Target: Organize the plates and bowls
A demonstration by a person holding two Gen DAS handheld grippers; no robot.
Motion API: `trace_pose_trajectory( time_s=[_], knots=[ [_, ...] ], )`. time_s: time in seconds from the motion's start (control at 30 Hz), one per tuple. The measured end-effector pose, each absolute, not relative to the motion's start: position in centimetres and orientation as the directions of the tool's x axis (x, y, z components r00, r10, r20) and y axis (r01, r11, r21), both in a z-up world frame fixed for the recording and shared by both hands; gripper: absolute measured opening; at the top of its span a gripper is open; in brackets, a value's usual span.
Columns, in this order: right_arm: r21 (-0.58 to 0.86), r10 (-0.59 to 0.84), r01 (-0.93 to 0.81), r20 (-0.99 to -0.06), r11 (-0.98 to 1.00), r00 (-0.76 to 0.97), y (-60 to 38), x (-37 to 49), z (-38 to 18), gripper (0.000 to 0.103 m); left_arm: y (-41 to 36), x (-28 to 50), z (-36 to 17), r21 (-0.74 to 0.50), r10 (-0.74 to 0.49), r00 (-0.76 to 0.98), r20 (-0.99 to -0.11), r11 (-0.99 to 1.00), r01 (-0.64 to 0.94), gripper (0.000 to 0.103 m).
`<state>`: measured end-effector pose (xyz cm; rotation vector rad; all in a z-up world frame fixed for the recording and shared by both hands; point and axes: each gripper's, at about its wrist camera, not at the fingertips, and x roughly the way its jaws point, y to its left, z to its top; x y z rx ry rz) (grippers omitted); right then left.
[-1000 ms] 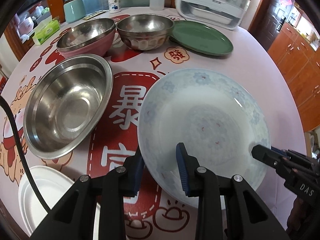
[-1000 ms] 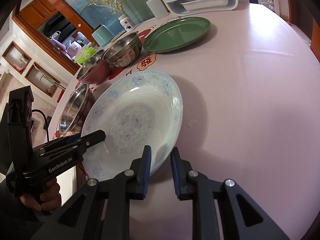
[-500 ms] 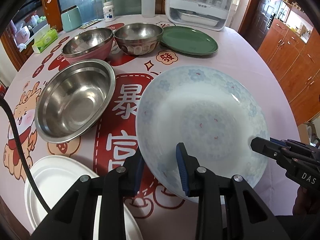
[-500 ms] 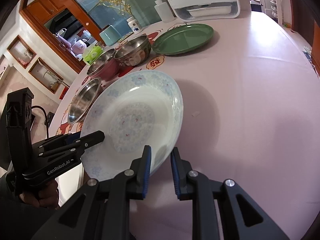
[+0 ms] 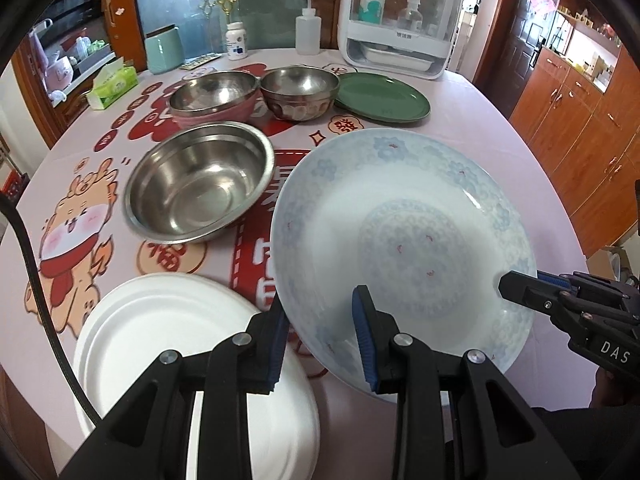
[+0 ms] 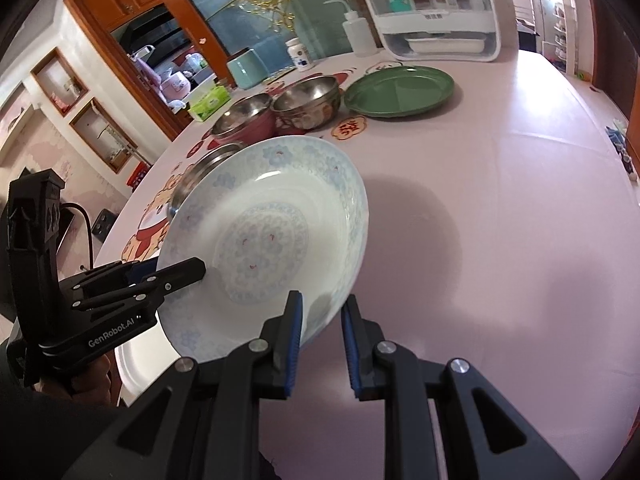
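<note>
Both grippers (image 5: 320,330) (image 6: 322,344) clamp the patterned plate's (image 5: 408,220) rim.

The left wrist view is taken from just behind the left gripper (image 5: 320,332), angled steeply down and forward across the round table (image 5: 472,120) toward the cabinets and glass at its far side. The right wrist view is taken from behind the right gripper (image 6: 322,340), likewise tilted down, but rolled and set further to the right. In both, a patterned plate (image 5: 404,216) is seen very close, filling the foreground. Both views share this plate, the steel bowls (image 6: 308,100), the green plate (image 6: 400,90) and the white box (image 5: 396,24). Each gripper is caught at the edge of the other view.
</note>
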<state>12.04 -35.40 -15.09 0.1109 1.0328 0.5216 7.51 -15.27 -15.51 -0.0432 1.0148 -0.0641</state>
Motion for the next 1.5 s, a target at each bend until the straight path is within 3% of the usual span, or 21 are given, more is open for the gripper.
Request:
trace_pose_trajectory(
  time_s=[0.73, 1.5],
  knots=[
    [0.339, 0.516, -0.466, -0.791, 0.817, 0.328, -27.6, 5.7, -15.1, 0.019, -7.6, -1.7, -14.7, -0.032, 0.008, 0.509, -0.861, 0.997, -0.070, 0.030],
    [0.316, 0.456, -0.484, -0.867, 0.816, 0.203, -19.7, 5.8, -18.2, 0.019, -0.7, -2.3, -18.1, -0.061, -0.012, 0.368, -0.930, 0.991, -0.122, 0.030]
  ],
)
